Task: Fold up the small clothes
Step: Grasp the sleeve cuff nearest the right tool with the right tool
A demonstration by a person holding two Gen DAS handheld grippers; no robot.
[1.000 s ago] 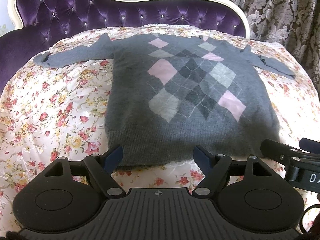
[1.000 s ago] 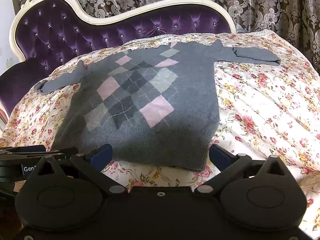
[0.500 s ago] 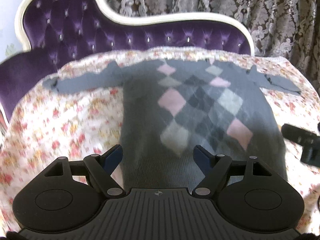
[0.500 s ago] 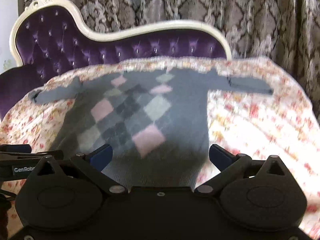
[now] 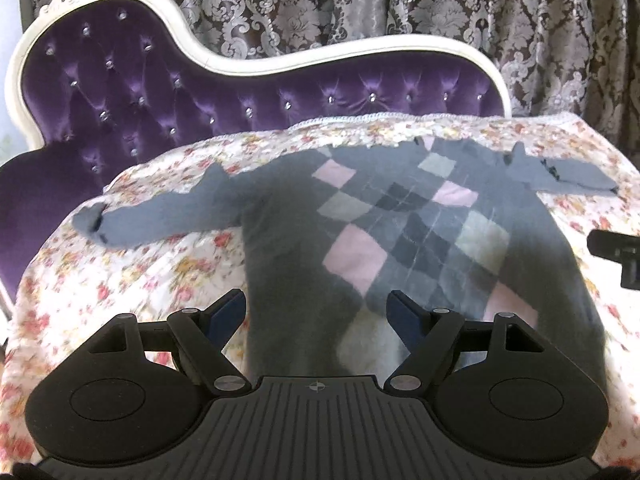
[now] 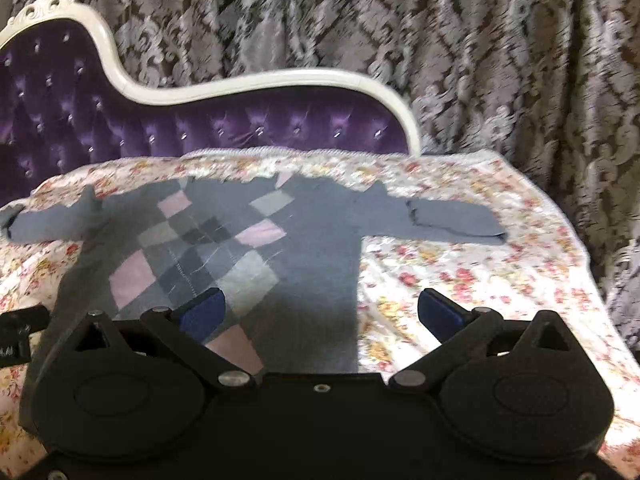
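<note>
Left gripper (image 5: 318, 312) and right gripper (image 6: 320, 310) both gape, empty, above the sweater (image 5: 420, 240) lying flat on the quilt (image 5: 140, 272).

Not much to read here tbh. Only lettering I can spot is some white print on the black body of the left gripper (image 6: 18, 338) poking in at the left edge of the right wrist view, and it's cut off and too blurry to make out. Nothing readable anywhere else.
</note>
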